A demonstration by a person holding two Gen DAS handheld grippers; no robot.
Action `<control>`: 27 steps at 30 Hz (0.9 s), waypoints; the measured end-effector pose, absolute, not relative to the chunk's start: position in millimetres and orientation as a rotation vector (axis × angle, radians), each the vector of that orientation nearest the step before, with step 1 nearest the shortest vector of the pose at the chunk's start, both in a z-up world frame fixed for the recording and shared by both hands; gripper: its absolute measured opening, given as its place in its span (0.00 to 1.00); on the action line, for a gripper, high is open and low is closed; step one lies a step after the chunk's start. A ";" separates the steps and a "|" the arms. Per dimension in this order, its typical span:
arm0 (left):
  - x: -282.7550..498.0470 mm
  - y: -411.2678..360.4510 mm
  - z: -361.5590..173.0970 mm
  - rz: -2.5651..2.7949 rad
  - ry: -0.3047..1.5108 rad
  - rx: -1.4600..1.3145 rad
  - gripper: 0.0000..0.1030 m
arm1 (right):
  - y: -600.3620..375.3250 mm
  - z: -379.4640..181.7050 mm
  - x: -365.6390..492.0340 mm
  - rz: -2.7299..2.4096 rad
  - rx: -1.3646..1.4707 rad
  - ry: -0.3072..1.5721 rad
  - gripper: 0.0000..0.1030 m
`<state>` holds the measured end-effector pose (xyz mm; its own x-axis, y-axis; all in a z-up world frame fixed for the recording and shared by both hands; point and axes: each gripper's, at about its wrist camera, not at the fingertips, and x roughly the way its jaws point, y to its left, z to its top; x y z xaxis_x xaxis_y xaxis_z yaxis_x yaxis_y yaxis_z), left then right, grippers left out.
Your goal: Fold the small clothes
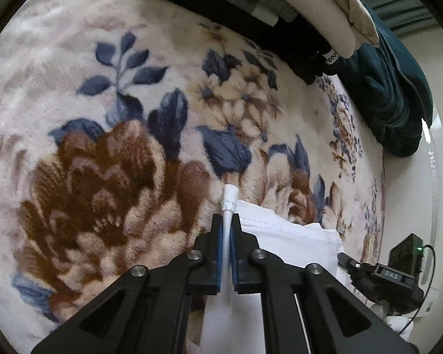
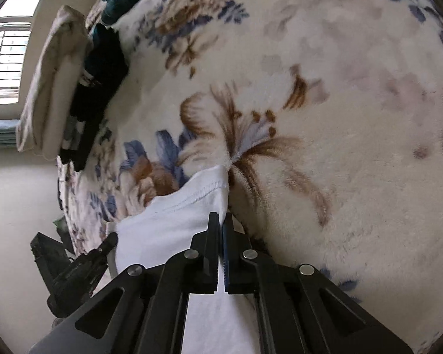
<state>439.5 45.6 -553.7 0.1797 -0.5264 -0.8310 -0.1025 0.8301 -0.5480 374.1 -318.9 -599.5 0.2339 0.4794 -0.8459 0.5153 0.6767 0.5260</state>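
A white garment (image 1: 283, 236) with a stitched hem hangs between both grippers above a floral blanket. My left gripper (image 1: 227, 221) is shut on a bunched corner of it, which pokes out past the fingertips. My right gripper (image 2: 221, 219) is shut on the other corner of the white garment (image 2: 174, 224), its hem running left of the fingers. Each gripper shows in the other's view: the right one at the lower right of the left wrist view (image 1: 344, 258), the left one at the lower left of the right wrist view (image 2: 110, 240).
A plush floral blanket (image 1: 133, 118) covers the bed below. A stack of folded clothes (image 1: 295, 8), black and cream, lies at its far edge, also in the right wrist view (image 2: 73, 88). A dark teal fabric (image 1: 392, 94) lies beside it. A window (image 2: 6, 56) is at left.
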 end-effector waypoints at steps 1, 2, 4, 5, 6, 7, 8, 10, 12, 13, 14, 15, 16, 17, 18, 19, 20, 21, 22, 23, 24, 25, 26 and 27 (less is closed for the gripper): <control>438.7 47.4 -554.1 -0.327 1.389 -0.574 0.06 | -320.1 -600.2 373.8 -0.019 0.927 1.403 0.03; 437.0 51.0 -553.2 -0.324 1.397 -0.596 0.08 | -322.9 -597.9 371.5 -0.006 0.947 1.414 0.04; 430.6 59.4 -548.7 -0.324 1.391 -0.642 0.24 | -328.6 -588.2 362.0 0.005 0.939 1.420 0.21; 426.7 63.6 -546.5 -0.321 1.393 -0.662 0.27 | -330.9 -583.7 356.6 0.016 0.934 1.417 0.27; 420.5 66.3 -543.7 -0.332 1.392 -0.688 0.35 | -333.4 -577.8 348.0 0.023 0.920 1.419 0.38; 412.8 68.0 -540.3 -0.341 1.395 -0.698 0.36 | -334.5 -574.3 340.4 0.018 0.895 1.434 0.41; 407.0 67.8 -537.6 -0.345 1.398 -0.697 0.36 | -334.2 -572.6 332.7 0.028 0.879 1.452 0.42; 389.8 66.1 -535.7 -0.342 1.417 -0.685 0.36 | -328.6 -578.0 317.6 0.071 0.890 1.508 0.42; 375.2 60.1 -534.9 -0.350 1.421 -0.666 0.33 | -319.7 -589.6 302.5 0.101 0.923 1.556 0.42; 368.6 57.1 -533.5 -0.348 1.415 -0.638 0.26 | -316.9 -592.5 298.8 0.102 0.926 1.564 0.41; 364.4 54.9 -531.8 -0.344 1.402 -0.614 0.16 | -313.7 -594.6 294.7 0.097 0.927 1.564 0.37; 361.3 52.3 -530.5 -0.338 1.394 -0.584 0.06 | -310.7 -593.8 291.0 0.086 0.929 1.548 0.13; 360.0 51.6 -529.5 -0.330 1.384 -0.562 0.06 | -307.8 -592.0 289.5 0.084 0.924 1.539 0.04; 360.3 52.5 -529.8 -0.314 1.379 -0.547 0.06 | -306.1 -589.3 288.2 0.069 0.911 1.527 0.04; 361.7 55.5 -531.7 -0.289 1.373 -0.538 0.05 | -307.0 -586.0 286.7 0.038 0.903 1.503 0.02; 363.9 58.8 -534.5 -0.273 1.372 -0.539 0.05 | -308.2 -585.9 285.6 0.017 0.908 1.494 0.02; 366.6 63.1 -537.6 -0.249 1.375 -0.537 0.05 | -309.0 -586.8 284.3 0.000 0.915 1.491 0.02; 369.0 69.4 -539.4 -0.236 1.372 -0.555 0.05 | -309.7 -590.2 283.1 -0.012 0.934 1.494 0.02; 371.0 75.0 -540.0 -0.250 1.367 -0.595 0.05 | -308.3 -591.5 284.5 -0.003 0.946 1.499 0.02; 371.3 78.4 -540.4 -0.270 1.368 -0.633 0.07 | -308.7 -593.0 284.6 0.014 0.965 1.505 0.02; 371.1 82.8 -541.5 -0.293 1.375 -0.686 0.08 | -310.7 -593.9 283.8 0.035 1.001 1.507 0.03; 370.0 86.2 -543.2 -0.319 1.377 -0.727 0.17 | -313.7 -593.4 283.2 0.049 1.019 1.502 0.05; 367.3 88.8 -546.7 -0.359 1.378 -0.772 0.26 | -317.5 -592.8 282.1 0.070 1.031 1.498 0.10; 366.1 89.1 -550.5 -0.373 1.389 -0.790 0.50 | -321.2 -593.6 281.8 0.085 1.035 1.496 0.32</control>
<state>366.1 89.1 -550.5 0.1784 -0.6629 -0.7271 -0.2094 0.6965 -0.6863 281.8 -321.2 -593.6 0.1550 0.6279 -0.7627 0.5371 0.5944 0.5985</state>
